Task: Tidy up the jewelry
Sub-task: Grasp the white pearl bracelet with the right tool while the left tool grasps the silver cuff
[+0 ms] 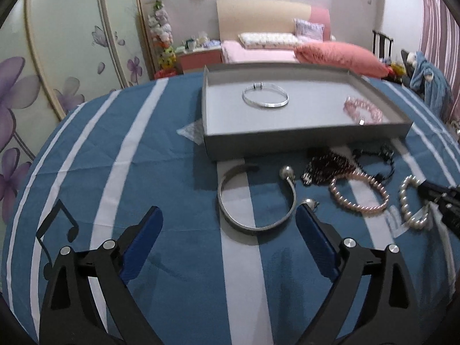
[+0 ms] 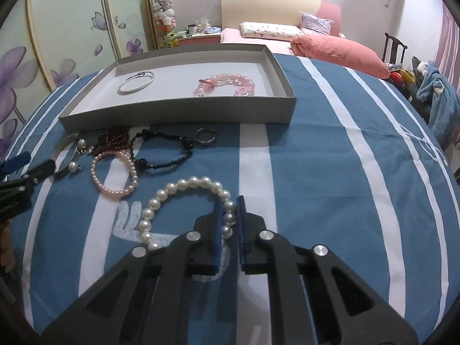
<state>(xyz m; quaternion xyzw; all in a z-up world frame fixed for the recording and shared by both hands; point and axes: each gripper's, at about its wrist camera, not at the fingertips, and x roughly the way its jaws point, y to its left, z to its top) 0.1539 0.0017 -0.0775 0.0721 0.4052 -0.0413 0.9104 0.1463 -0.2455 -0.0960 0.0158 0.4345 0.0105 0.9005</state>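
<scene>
1. Right wrist view shows the right gripper [image 2: 229, 201] pinching the white pearl bracelet [image 2: 184, 184] on its right side, blue pads squeezed against a couple of pearls. The bracelet lies on the blue striped cloth [image 2: 316, 172], near side of the grey tray [image 2: 178, 112].
2. So the step in hand looks like picking up this bracelet. Next move is probably a lift and carry to the far tray, where a silver bangle [image 2: 135, 82] and pink bead bracelet [image 2: 227, 83] already sit.
3. Left wrist view: the left gripper [image 1: 230, 215] has its jaws spread wide, nothing between the pads, hovering near the open silver cuff [image 1: 256, 198].
4. Guessing that cuff is its next grab, so it needs to drop over one side of the band and close.
5. Pink pearl bracelet [image 2: 115, 172] and dark beads [image 2: 161, 149] still wait on the cloth.
</scene>
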